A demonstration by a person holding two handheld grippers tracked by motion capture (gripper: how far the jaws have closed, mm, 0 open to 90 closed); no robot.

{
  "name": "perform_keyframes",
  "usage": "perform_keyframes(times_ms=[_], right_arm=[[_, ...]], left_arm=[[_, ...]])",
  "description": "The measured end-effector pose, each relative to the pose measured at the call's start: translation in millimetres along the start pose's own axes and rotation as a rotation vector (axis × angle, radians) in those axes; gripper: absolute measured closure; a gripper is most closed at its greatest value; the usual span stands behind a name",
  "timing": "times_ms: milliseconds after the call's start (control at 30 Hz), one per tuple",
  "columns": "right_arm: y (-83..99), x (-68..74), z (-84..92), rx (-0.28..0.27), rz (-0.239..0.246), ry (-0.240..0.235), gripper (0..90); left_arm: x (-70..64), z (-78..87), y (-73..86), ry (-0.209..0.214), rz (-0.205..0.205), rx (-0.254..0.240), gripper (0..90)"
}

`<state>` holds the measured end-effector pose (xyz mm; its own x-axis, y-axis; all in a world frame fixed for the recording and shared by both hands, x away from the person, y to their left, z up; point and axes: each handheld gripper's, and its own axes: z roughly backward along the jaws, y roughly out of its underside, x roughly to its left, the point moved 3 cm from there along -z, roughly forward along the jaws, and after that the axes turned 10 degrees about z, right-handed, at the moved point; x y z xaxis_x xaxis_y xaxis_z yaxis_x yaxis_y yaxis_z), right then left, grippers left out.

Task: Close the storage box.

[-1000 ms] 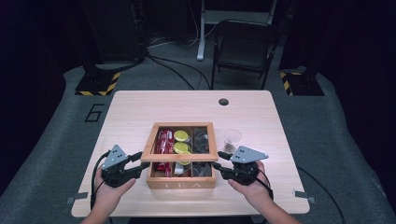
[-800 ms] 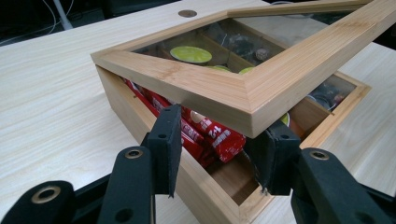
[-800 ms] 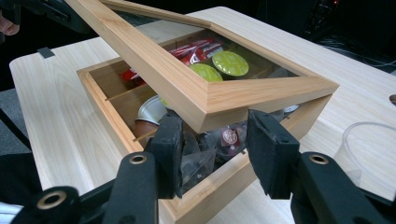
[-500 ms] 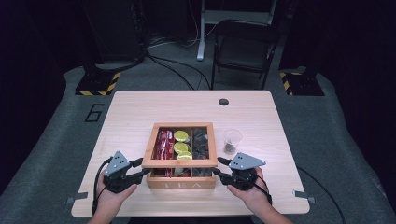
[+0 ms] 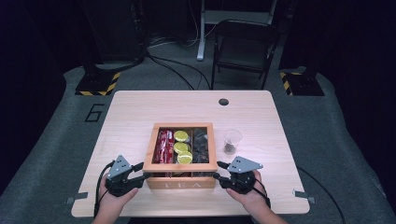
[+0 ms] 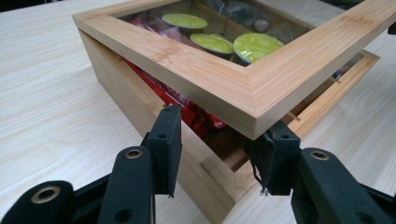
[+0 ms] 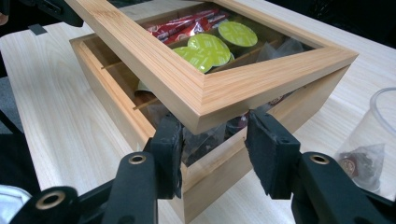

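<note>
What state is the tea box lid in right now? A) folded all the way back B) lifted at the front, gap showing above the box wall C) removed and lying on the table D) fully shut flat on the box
B: in the left gripper view the lid tilts up off the box, with a gap at the front corner exposing red packets.

**Pale wood, lime lids, red wrappers**

The box (image 5: 181, 183) and its lid frame (image 6: 243, 88) are light honey bamboo with fine grain; the worktop (image 5: 140, 112) is paler still. Inside: lime-green round capsules (image 7: 208, 46), red packets (image 5: 164, 146), dark sachets (image 5: 201, 147). Both tools (image 5: 140, 176) (image 5: 219, 177) are matt black.
</note>
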<state>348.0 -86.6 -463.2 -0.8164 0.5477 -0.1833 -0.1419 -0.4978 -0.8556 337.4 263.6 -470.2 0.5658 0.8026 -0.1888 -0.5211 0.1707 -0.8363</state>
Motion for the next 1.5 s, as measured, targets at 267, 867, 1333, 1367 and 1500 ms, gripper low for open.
perform_keyframes(times_ms=[267, 867, 1333, 1367, 1500], right_arm=[[5.4, 1.4, -2.3, 0.014, -0.009, -0.019, 56.6], [15.2, 6.6, -8.5, 0.074, -0.028, -0.074, 57.1], [20.0, 7.2, -14.0, 0.111, -0.058, -0.098, 45.3], [19.9, 6.4, -12.9, 0.102, -0.05, -0.1, 44.3], [16.8, 5.1, -11.3, 0.069, -0.061, -0.085, 39.4]], left_arm=[[-0.8, -2.1, 4.7, -0.008, 0.005, 0.026, 55.8], [-5.5, -4.0, 14.3, 0.015, 0.001, 0.091, 51.8], [-5.6, -10.9, 21.4, 0.02, -0.008, 0.148, 38.0], [-5.7, -11.4, 21.9, 0.027, -0.004, 0.144, 36.1], [-8.4, -13.4, 21.5, 0.03, 0.001, 0.134, 32.1]])
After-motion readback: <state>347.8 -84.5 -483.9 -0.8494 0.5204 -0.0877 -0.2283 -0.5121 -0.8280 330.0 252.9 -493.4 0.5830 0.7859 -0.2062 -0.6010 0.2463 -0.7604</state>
